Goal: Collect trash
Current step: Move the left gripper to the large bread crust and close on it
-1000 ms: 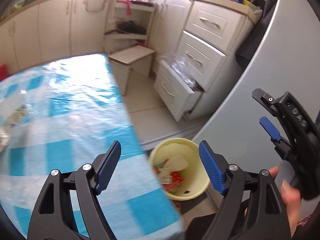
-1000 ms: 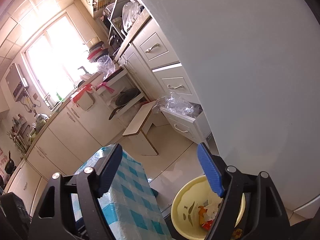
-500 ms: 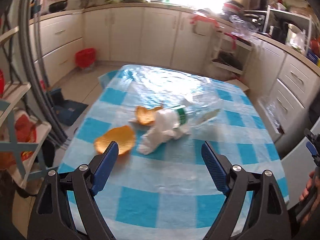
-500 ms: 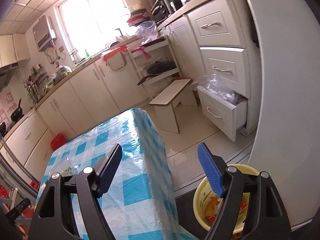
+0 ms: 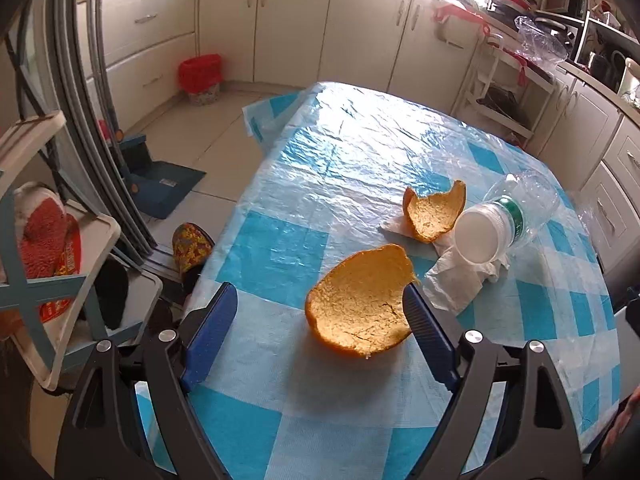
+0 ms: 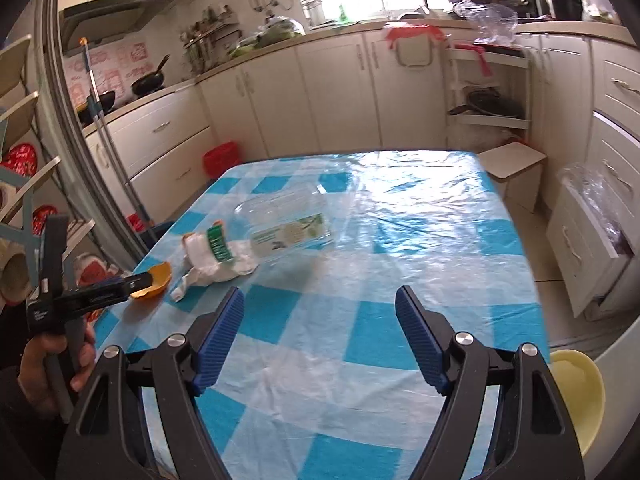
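Note:
On the blue-checked table [image 5: 280, 248] lie a large orange peel [image 5: 360, 300], a smaller peel [image 5: 434, 212], a crumpled white tissue [image 5: 456, 280] and a clear plastic bottle [image 5: 508, 220] with a white cap. My left gripper [image 5: 320, 308] is open just over the large peel, which lies by its right finger, pads not pressing it. In the right wrist view the bottle [image 6: 288, 224], tissue [image 6: 216, 268] and peel [image 6: 154, 276] lie far left, with the left gripper [image 6: 136, 284] at the peel. My right gripper [image 6: 320, 304] hangs open over bare cloth, nothing between its fingers.
A yellow trash bin [image 6: 576, 392] stands on the floor off the table's near right corner. A stool [image 6: 516, 164] and an open drawer with a plastic bag [image 6: 592, 200] are on the right. A shelf rack [image 5: 60, 280], slipper [image 5: 192, 248] and red basket [image 5: 200, 76] are left.
Both views have swung from the yellow bin and the grey wall round to the table. The left gripper has come down close to the large peel. Both stayed open.

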A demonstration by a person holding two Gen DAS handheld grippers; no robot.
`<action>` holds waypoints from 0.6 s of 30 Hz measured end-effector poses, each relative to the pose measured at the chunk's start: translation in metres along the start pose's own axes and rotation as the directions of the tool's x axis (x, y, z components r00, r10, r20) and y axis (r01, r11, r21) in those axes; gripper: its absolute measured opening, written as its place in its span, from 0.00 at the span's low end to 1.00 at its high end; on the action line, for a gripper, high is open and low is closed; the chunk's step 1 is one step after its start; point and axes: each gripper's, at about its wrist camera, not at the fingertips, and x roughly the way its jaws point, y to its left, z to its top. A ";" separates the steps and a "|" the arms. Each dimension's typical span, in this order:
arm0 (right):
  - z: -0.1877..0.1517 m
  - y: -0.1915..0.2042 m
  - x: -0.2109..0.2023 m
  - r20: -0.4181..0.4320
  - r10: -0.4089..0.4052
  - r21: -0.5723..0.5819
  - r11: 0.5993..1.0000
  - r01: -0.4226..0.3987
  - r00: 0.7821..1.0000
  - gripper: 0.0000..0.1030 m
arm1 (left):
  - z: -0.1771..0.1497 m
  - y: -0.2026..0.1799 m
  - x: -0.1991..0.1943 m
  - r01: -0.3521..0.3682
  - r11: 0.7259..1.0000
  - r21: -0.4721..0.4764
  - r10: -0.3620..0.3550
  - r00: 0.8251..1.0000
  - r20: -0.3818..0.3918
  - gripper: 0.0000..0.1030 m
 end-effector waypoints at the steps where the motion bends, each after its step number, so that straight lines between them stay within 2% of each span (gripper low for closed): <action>1: -0.001 0.010 0.006 -0.018 0.017 -0.015 1.000 -0.017 1.000 0.73 | 0.001 -0.001 0.001 0.007 1.000 0.004 -0.007 1.000 -0.003 0.78; 4: -0.003 0.039 0.027 -0.074 0.056 -0.058 0.996 -0.060 0.996 0.73 | 0.004 -0.005 0.005 0.026 0.999 0.043 -0.025 0.999 -0.022 0.78; 6: -0.003 0.055 0.040 -0.102 0.071 -0.079 0.994 -0.079 0.992 0.73 | 0.009 -0.005 0.007 0.005 0.998 0.067 -0.004 1.000 -0.017 0.77; 11: 0.003 0.085 0.076 -0.160 0.108 -0.076 0.990 -0.122 0.981 0.73 | 0.012 0.002 0.012 0.031 0.997 0.064 -0.030 0.999 -0.017 0.63; 14: 0.009 0.098 0.093 -0.184 0.107 -0.087 0.988 -0.125 0.977 0.73 | 0.010 0.002 0.011 0.046 0.996 0.070 -0.046 0.999 -0.009 0.47; 16: 0.013 0.104 0.102 -0.195 0.103 -0.094 0.988 -0.123 0.975 0.73 | 0.008 0.003 0.011 0.060 0.996 0.069 -0.059 0.998 -0.007 0.29; 18: 0.017 0.109 0.113 -0.213 0.091 -0.100 0.988 -0.114 0.973 0.73 | 0.007 0.003 0.011 0.073 0.995 0.070 -0.072 0.997 -0.008 0.19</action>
